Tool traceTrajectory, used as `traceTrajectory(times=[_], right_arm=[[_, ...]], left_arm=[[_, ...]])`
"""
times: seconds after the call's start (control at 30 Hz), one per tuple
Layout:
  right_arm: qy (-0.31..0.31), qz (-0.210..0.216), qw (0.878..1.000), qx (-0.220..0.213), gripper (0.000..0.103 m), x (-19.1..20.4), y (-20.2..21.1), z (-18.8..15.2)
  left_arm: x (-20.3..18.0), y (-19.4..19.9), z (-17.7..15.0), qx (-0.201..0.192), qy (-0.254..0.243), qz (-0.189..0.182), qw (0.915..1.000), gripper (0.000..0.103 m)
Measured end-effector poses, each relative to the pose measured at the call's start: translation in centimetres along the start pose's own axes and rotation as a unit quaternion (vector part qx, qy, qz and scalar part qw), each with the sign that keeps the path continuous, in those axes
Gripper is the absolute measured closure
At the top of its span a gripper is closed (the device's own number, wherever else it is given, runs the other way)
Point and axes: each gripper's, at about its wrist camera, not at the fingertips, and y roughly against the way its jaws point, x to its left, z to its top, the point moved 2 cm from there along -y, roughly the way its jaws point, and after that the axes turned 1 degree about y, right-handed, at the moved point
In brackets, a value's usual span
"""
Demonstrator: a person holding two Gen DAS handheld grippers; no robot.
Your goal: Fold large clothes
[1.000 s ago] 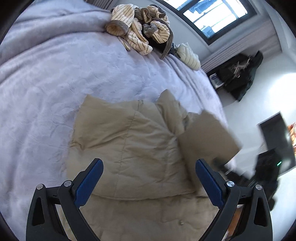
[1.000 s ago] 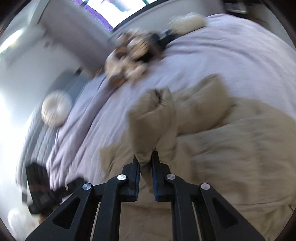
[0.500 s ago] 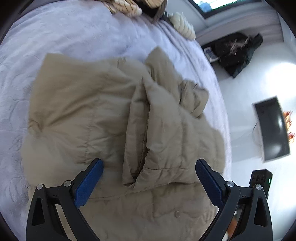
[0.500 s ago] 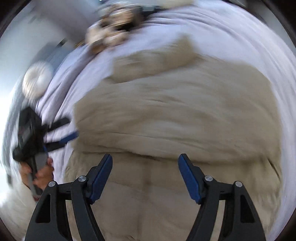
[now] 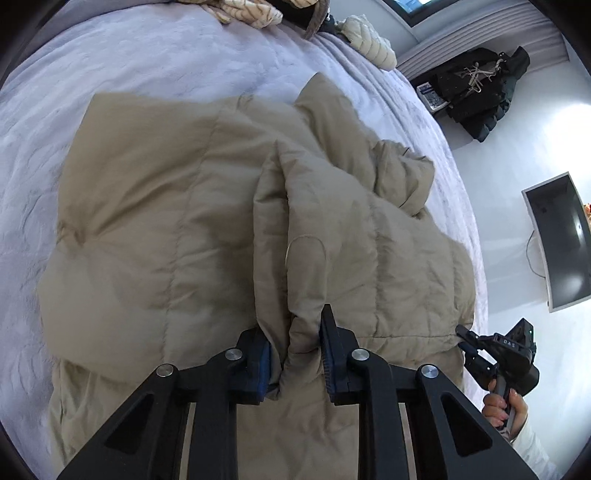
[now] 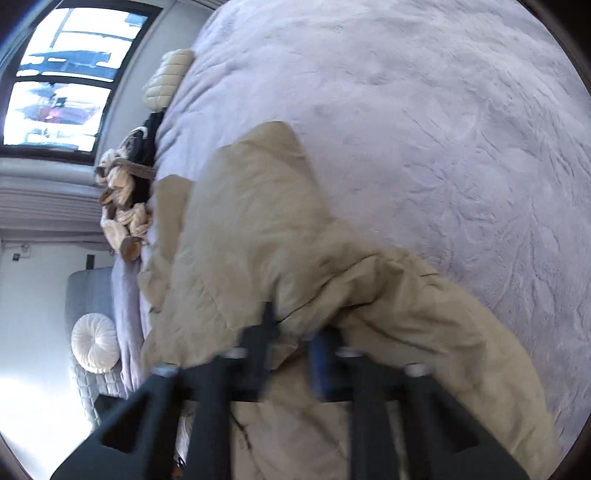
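A lilac bed (image 5: pixel 155 62) fills the room under a window (image 6: pixel 59 77); a striped clothes pile (image 5: pixel 245 11) lies at its far edge, beyond the coat. A tan puffer coat (image 5: pixel 155 221) lies across the bed. The left gripper (image 5: pixel 295 354), fingers wide half a second ago, now pinches a coat fold. The right gripper (image 6: pixel 290 350), blurred, has narrowed onto the coat's edge; firm hold cannot be told.
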Motion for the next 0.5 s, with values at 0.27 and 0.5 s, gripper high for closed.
traceTrajectory(times=[0.27, 0.5], right_arm=[[-0.003, -0.011, 1.000, 0.007, 0.092, -2.0, -0.7, -0.9], [0.027, -0.021, 0.999, 0.029, 0.090, -0.2, 0.1, -1.3]], left_arm=[[0.1, 0.9, -0.1, -0.001, -0.033, 0.063, 0.9975, 0.070], [-2.1, 4.7, 1.3, -0.045, -0.084, 0.098, 0.9906, 0.070]])
